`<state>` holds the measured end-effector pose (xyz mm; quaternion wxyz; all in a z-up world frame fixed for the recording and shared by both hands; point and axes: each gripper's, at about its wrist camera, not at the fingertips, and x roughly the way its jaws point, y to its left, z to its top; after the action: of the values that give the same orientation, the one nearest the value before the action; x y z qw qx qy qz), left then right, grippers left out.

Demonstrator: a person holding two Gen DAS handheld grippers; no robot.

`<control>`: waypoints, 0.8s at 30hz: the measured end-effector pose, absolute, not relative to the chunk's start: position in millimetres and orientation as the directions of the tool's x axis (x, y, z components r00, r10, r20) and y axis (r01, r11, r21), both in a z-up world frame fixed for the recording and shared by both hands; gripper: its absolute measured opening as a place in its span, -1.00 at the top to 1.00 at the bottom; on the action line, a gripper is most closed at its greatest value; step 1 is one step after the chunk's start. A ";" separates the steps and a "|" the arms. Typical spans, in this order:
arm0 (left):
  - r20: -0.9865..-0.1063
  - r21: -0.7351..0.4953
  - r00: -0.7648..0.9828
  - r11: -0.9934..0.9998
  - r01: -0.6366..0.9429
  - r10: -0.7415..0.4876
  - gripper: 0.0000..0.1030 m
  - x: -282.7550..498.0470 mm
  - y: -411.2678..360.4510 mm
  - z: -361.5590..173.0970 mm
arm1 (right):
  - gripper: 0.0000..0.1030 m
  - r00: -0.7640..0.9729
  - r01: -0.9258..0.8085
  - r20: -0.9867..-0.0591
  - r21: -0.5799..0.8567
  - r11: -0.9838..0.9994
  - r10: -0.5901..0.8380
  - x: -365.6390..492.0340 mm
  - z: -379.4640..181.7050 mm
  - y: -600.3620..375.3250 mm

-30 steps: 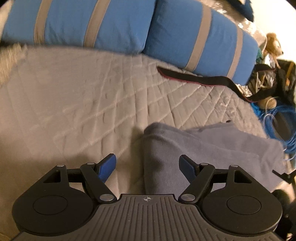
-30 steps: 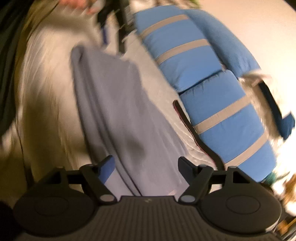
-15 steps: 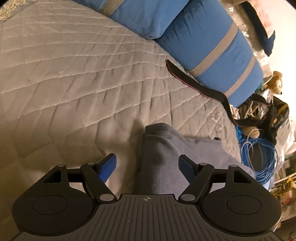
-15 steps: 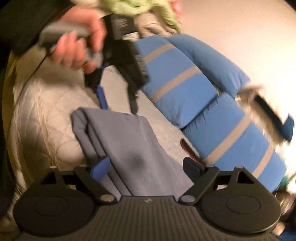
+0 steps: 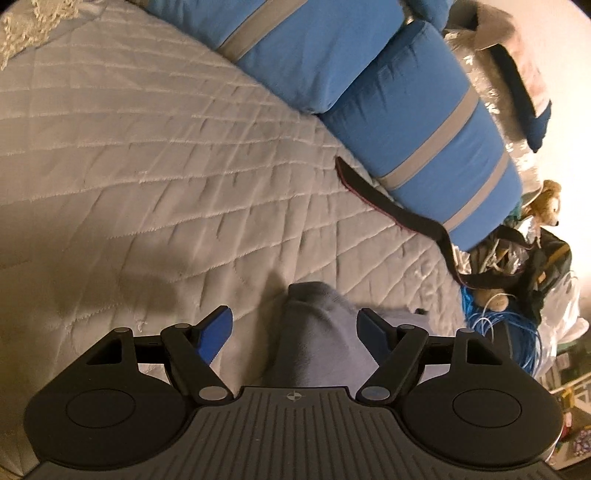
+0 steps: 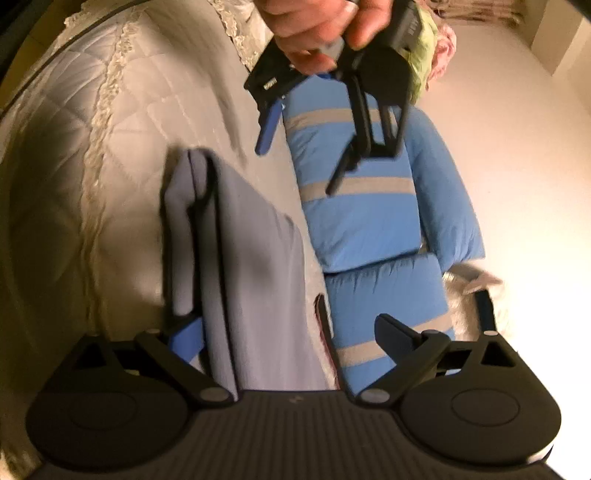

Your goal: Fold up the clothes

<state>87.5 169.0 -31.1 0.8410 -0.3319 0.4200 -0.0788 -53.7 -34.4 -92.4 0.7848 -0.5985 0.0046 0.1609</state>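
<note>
A grey-blue garment (image 6: pixel 251 258) lies folded in a long strip on the quilted bed (image 6: pixel 110 184). In the right wrist view it runs from under my right gripper (image 6: pixel 291 334) away toward the left gripper (image 6: pixel 299 162), which a hand (image 6: pixel 317 33) holds above its far end. The right jaws are opening wide, with the garment lying between them and no pad pressing on it. In the left wrist view the garment's rounded end (image 5: pixel 314 332) lies between the fingers of my left gripper (image 5: pixel 295 328). Those jaws stand apart without pinching the cloth.
Two blue pillows with grey stripes (image 5: pixel 406 129) line the far side of the bed (image 5: pixel 147 166). A dark strap (image 5: pixel 388 206) trails from them over the quilt. Beyond the bed edge sit a teddy bear (image 5: pixel 546 203), a dark bag (image 5: pixel 546 266) and coiled blue cable (image 5: pixel 498 332).
The right gripper has dropped low along the garment and its jaws have widened. The left view has rolled and closed in on the garment's end. The hand-held left gripper now fills the top of the right view.
</note>
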 end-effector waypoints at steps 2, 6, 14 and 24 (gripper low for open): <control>-0.651 -0.629 0.637 0.763 -0.147 -0.414 -0.42 87.0 170.1 -30.3 | -0.94 0.951 -0.244 -0.182 -0.939 0.241 0.251 -49.9 -91.6 -24.5; -0.645 -0.635 0.645 0.757 -0.154 -0.409 -0.42 86.4 172.5 -28.3 | -0.94 0.951 -0.212 -0.137 -0.942 0.261 0.277 -43.6 -90.4 -5.0; -0.647 -0.634 0.644 0.757 -0.157 -0.408 -0.42 87.4 175.6 -31.3 | -0.93 0.915 -0.243 -0.100 -0.910 0.337 0.391 -48.2 -83.9 13.6; -0.656 -0.625 0.636 0.765 -0.157 -0.406 -0.42 89.9 175.7 -34.7 | -0.94 0.905 -0.259 -0.088 -0.891 0.374 0.416 -61.9 -70.9 3.7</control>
<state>89.9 175.7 -34.7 0.8402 -0.3349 0.4201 -0.0741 -61.9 3.7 -70.9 0.8255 -0.5207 -0.0756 0.2043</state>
